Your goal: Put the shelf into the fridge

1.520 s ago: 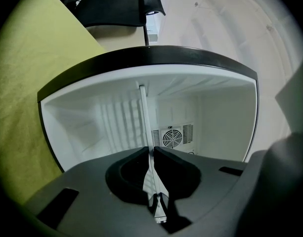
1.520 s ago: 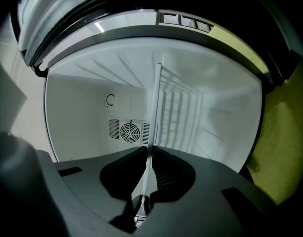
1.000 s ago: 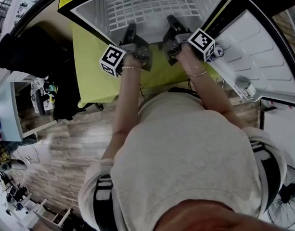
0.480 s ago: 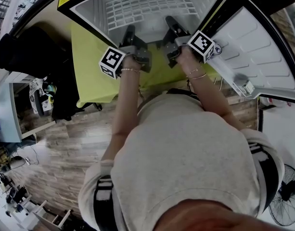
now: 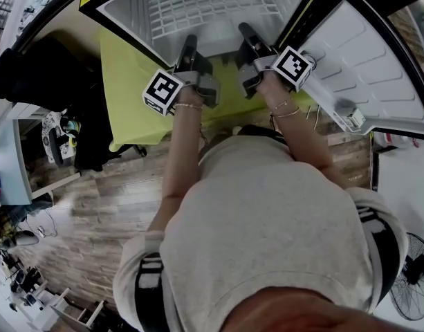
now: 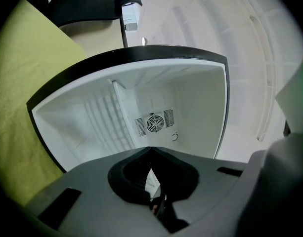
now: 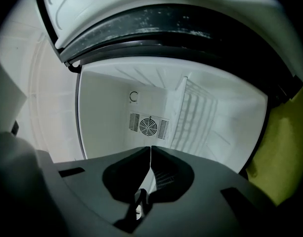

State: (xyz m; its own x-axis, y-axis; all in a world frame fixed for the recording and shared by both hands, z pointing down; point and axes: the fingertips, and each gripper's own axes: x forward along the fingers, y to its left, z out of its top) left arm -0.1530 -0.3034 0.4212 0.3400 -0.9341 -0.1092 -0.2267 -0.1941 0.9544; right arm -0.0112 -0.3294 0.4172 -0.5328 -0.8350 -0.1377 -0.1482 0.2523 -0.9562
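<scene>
Left claw (image 5: 189, 45) and right claw (image 5: 245, 33) are each closed tight on the near edge of the white wire shelf (image 5: 212, 5), which lies inside the open fridge (image 5: 135, 16) compartment.

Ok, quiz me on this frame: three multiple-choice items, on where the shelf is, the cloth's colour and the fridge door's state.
1. Where is the white wire shelf?
A) on the wooden floor
B) inside the fridge cavity
C) hung on the door

2. What colour is the cloth beside the fridge?
A) red
B) blue
C) yellow-green

3. The fridge door is:
A) swung open
B) shut
C) taken off

Answers:
1 B: the grid lies within the white cavity, with the left gripper and right gripper at its near edge.
2 C: it shows yellow-green in the head view.
3 A: its white inner liner is exposed at the right.
</scene>
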